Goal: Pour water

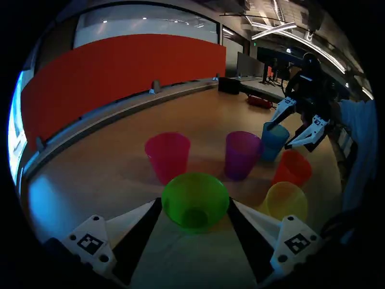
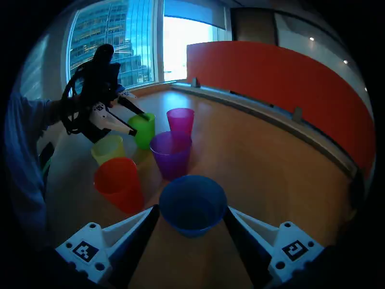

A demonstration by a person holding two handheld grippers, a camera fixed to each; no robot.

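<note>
A long wooden table (image 1: pixel 120 164) with a smooth, glossy top carries six plastic cups, all upright and open end up, gathered in a loose ring: a green cup (image 1: pixel 195 201), a pink cup (image 1: pixel 168 155), a purple cup (image 1: pixel 241 154), a blue cup (image 1: pixel 274 140) just beside the purple one, an orange cup (image 1: pixel 292 168) and a yellow cup (image 1: pixel 286 201). Well apart from them, at the table's far end, stand a black box (image 1: pixel 229 85) and a red object (image 1: pixel 260 101) too small to make out.

blue cup (image 1: pixel 276 142) part-hidden, sleeve (image 1: pixel 360 139) cut off
</note>
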